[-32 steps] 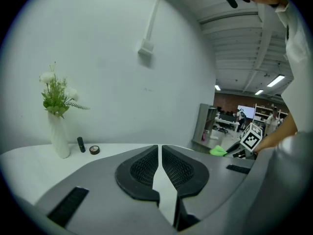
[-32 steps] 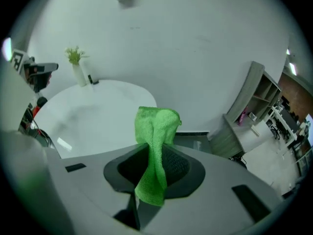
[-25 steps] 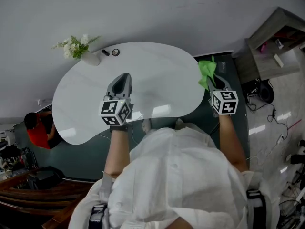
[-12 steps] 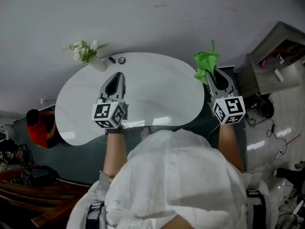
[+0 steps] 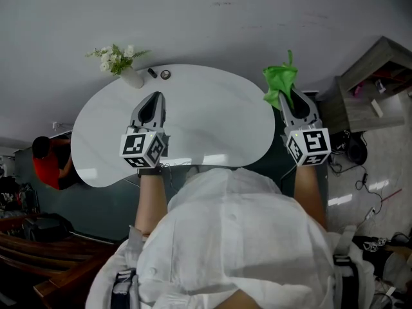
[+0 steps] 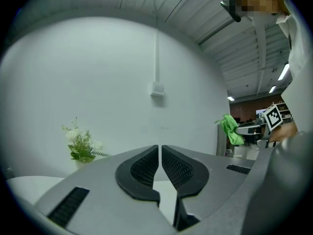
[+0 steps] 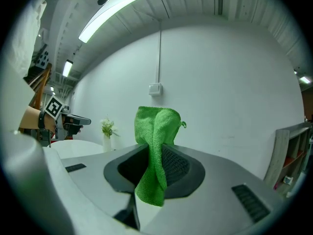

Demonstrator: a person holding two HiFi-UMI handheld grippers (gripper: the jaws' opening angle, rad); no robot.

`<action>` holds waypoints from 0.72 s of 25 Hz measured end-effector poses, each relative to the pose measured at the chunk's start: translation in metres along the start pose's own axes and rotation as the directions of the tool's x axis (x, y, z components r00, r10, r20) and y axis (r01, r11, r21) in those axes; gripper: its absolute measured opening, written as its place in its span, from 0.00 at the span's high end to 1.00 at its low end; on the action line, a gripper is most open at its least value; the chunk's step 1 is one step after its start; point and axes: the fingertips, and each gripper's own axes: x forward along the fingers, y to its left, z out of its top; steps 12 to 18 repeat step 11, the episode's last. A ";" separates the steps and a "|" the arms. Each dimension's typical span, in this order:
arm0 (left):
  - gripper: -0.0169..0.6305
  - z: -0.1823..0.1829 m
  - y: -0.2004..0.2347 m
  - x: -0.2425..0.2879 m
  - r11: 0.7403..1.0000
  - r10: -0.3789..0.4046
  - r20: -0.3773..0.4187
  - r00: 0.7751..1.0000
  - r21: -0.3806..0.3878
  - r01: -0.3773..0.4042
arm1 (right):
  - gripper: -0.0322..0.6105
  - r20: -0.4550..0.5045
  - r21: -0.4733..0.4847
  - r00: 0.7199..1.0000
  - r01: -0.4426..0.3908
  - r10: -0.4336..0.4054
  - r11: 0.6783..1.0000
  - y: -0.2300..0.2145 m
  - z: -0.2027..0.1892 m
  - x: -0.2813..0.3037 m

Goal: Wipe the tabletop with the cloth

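A green cloth (image 5: 279,82) is pinched in my right gripper (image 5: 288,95), which is held in the air off the right end of the white kidney-shaped tabletop (image 5: 206,118). In the right gripper view the cloth (image 7: 155,151) stands bunched between the jaws and hangs down in front of them. My left gripper (image 5: 152,103) hovers over the table's left half, jaws together with nothing between them; in its own view the left gripper (image 6: 160,153) shows only a hairline gap. The cloth (image 6: 231,129) also shows far right in that view.
A white vase with flowers (image 5: 121,65) stands at the table's far left edge, with two small dark items (image 5: 158,74) beside it. A grey shelf unit (image 5: 373,89) is to the right. A person in red (image 5: 48,167) sits at lower left. A wall lies behind the table.
My right gripper has risen with the cloth, from beside the table's right edge up and slightly forward. The left gripper shifted a little left and forward over the table.
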 end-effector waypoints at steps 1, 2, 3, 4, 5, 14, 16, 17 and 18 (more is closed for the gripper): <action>0.93 0.000 -0.001 0.000 1.000 -0.001 0.000 1.000 0.001 0.001 | 0.84 -0.003 -0.002 1.000 -0.001 0.001 1.000 0.000 -0.001 0.000; 0.93 -0.001 -0.002 0.000 1.000 -0.003 -0.001 1.000 0.003 0.003 | 0.84 -0.004 -0.003 1.000 -0.001 0.001 1.000 0.000 -0.002 -0.001; 0.93 0.000 -0.003 0.000 1.000 -0.007 -0.001 1.000 0.006 0.007 | 0.84 -0.004 -0.003 1.000 0.000 0.000 1.000 0.000 -0.002 -0.002; 0.93 0.000 -0.005 0.000 1.000 -0.010 0.000 1.000 0.008 0.010 | 0.84 -0.002 -0.002 1.000 0.001 -0.001 1.000 -0.001 -0.002 -0.002; 0.93 0.001 -0.006 0.000 1.000 -0.013 0.001 1.000 0.010 0.013 | 0.84 0.001 -0.002 1.000 0.002 -0.002 1.000 -0.001 -0.002 -0.002; 0.93 0.002 -0.011 -0.005 1.000 -0.015 -0.002 1.000 0.019 0.016 | 0.84 0.013 -0.008 1.000 -0.010 0.010 1.000 0.002 0.002 -0.003; 0.93 0.002 -0.011 -0.005 1.000 -0.015 -0.002 1.000 0.019 0.016 | 0.84 0.013 -0.008 1.000 -0.010 0.010 1.000 0.002 0.002 -0.003; 0.93 0.002 -0.011 -0.005 1.000 -0.015 -0.002 1.000 0.019 0.016 | 0.84 0.013 -0.008 1.000 -0.010 0.010 1.000 0.002 0.002 -0.003; 0.93 0.002 -0.011 -0.005 1.000 -0.015 -0.002 1.000 0.019 0.016 | 0.84 0.013 -0.008 1.000 -0.010 0.010 1.000 0.002 0.002 -0.003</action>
